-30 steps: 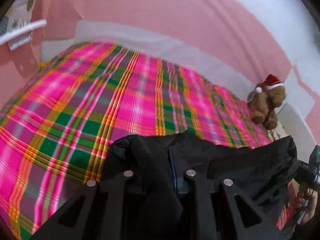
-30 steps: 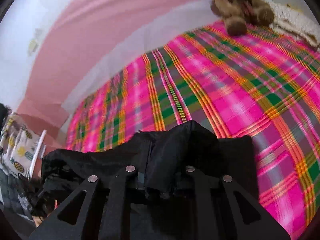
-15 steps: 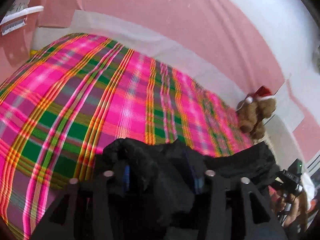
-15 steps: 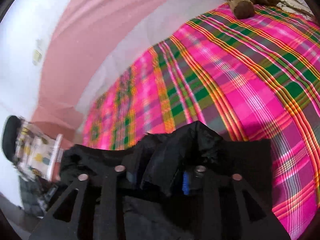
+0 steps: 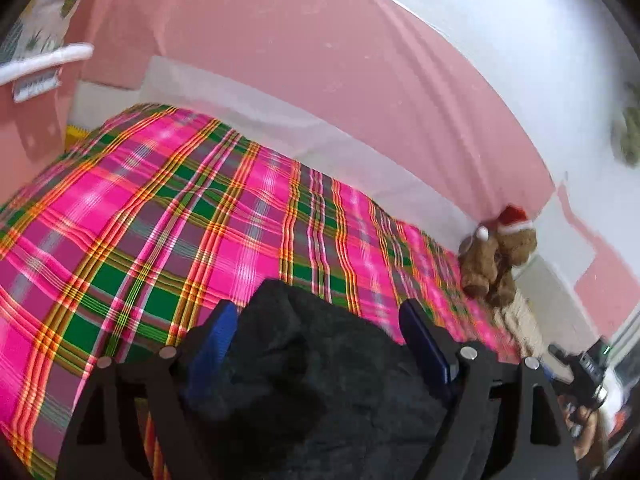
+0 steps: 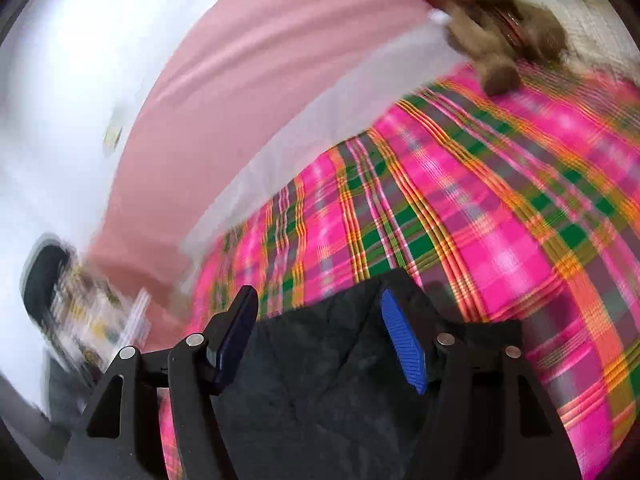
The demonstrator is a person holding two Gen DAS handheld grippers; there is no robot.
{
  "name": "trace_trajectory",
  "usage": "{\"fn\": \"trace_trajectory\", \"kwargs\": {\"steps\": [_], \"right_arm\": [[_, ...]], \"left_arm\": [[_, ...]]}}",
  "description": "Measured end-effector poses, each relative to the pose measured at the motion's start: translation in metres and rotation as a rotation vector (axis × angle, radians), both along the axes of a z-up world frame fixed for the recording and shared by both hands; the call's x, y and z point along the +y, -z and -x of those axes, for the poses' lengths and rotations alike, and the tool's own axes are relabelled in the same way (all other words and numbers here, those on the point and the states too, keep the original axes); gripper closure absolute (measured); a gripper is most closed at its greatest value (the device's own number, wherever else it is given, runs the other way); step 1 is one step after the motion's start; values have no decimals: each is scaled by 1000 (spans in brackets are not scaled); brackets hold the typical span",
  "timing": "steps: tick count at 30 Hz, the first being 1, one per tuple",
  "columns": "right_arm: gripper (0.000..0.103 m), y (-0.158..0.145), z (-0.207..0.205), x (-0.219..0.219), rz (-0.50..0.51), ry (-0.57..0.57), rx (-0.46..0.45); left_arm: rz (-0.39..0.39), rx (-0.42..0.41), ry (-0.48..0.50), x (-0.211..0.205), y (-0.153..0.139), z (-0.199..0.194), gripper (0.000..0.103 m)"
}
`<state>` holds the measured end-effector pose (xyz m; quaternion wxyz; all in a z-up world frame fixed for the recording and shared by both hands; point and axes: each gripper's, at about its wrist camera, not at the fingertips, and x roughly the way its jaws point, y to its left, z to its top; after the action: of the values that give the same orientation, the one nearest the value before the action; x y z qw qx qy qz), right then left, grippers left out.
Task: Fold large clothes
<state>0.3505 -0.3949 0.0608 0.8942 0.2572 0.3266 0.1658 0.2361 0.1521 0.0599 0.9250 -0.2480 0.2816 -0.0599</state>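
Observation:
A black garment (image 5: 312, 380) lies bunched on the pink plaid bed cover (image 5: 160, 216). My left gripper (image 5: 316, 308) hangs just above it, jaws opening. The cloth's raised fold stands between the blue pads (image 5: 216, 336), and neither pad presses on it. In the right wrist view the same garment (image 6: 320, 368) lies flatter on the cover (image 6: 500, 220). My right gripper (image 6: 318, 294) is over it with its jaws opening, its blue pads (image 6: 400, 344) well apart and clear of the cloth. The right gripper's body and the hand holding it show at the left wrist view's lower right edge.
A brown teddy bear (image 5: 496, 260) in a red hat sits at the bed's far right corner, also seen in the right wrist view (image 6: 504, 28). A pink wall (image 5: 320, 60) with a white strip runs behind the bed. A patterned chair (image 6: 80, 312) stands at the left.
Both grippers went from shut on the black garment to wide apart and let it go. Both lifted a little, and the cloth has settled onto the bed cover.

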Motion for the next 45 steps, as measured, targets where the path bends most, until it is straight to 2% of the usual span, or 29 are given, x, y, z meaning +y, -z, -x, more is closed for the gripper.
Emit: {"fn": "trace_trajectory", "kwargs": {"steps": [3,5,8,10,11,13,15,17,18,20,22,25,30,32,33,34,35,36,37,38,39,40,43,45], "right_arm": [[38,10,23,40,180,-61,-31],[38,30,32,57,248,-112,-13],[38,68,19,75,339,-138,74],[38,83,3,75,400,-114,98],[38,81,-2,69,376,-97,109],[38,67,0,56,342,-89,68],[38,55,-1,42,352,-72,18],[38,52,-11,25,342,-57,22],[38,53,-15,21,325,-64,39],[38,65,-36,6,268,-77,126],[38,74,-47,-1,228,-101,168],[36,84,-61,-6,171,-157,220],[35,100,-76,-15,102,-221,325],[31,108,-80,-20,59,-227,366],[31,109,-78,-20,48,-224,372],[31,108,-76,-20,41,-218,372],[38,105,-74,-18,40,-211,356],[48,98,-71,-14,52,-214,319],[71,92,-69,-11,86,-205,296],[80,85,-67,-7,130,-179,272],[85,75,-64,-5,156,-144,242],[87,66,-62,-4,175,-116,210],[88,47,-60,1,233,-57,140],[88,55,-69,9,305,-35,152]], "left_arm": [[-70,11,85,-28,13,12,18],[-133,28,142,-50,27,16,18],[-264,87,135,-68,56,1,19],[-271,168,106,-62,74,-18,19],[-242,190,95,-57,74,-22,19],[-228,150,97,-50,59,-19,19],[-276,104,79,-43,45,-17,18],[-307,112,53,-32,40,-27,18],[-305,135,48,-26,41,-36,16],[-250,215,70,-15,52,-59,16],[-185,285,79,-7,64,-77,16],[-147,311,140,-12,77,-84,16],[-139,322,165,-18,82,-89,16],[-119,324,165,-15,81,-91,16],[-115,320,163,-14,80,-90,17],[-119,312,161,-15,79,-90,23],[-139,298,152,-16,76,-87,28],[-163,278,150,-18,72,-85,39],[-191,265,151,-22,69,-84,53],[-221,257,141,-25,66,-84,60],[-246,240,128,-28,61,-83,69],[-262,214,118,-30,55,-81,73],[-276,138,81,-30,40,-80,75],[-299,150,64,-33,49,-91,75]]}}
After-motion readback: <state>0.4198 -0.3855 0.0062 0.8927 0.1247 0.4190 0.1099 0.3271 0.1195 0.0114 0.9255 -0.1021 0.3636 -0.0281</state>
